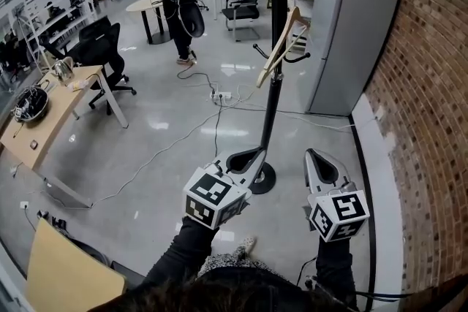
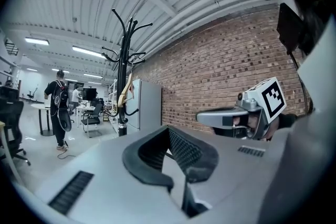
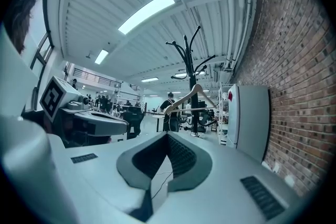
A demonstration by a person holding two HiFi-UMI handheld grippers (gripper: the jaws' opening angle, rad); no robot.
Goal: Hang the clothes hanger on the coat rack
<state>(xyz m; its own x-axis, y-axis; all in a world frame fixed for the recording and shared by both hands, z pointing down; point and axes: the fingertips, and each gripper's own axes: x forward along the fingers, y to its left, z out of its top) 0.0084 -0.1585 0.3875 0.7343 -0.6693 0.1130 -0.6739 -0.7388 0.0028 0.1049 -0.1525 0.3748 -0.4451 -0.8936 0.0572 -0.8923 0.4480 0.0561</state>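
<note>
Wooden clothes hanger hangs on the black coat rack, caught over one of the curved arms close to the pole. Its body is tilted, with one shoulder lower than the other. No view shows how far the hook reaches over that arm.

The left hand-held gripper and the right hand-held gripper are both clenched on nothing, jaws together. They are held roughly level and well apart from the hanger. In the head view the rack's round base lies just beyond the left one. Judged from this arrangement, the hanging itself appears complete.

Possible failures from here:
1. **Slipping hook.** If the hook sits shallowly, the tilt loads one side, and any shake of the rack could slide the hanger off the arm.
2. **Knocked pole.** The left hand-held gripper is the nearer to the pole, so a careless sweep of it could knock the pole and start that shake.
3. **Snagged cables.** Cables trail across the glossy floor past the base toward a power strip. A foot snagging them near the rack risks a stumble into it.
4. **Swinging hanger.** The grey cabinet stands just beside the rack, and a swinging hanger could strike it and bounce free.
</note>
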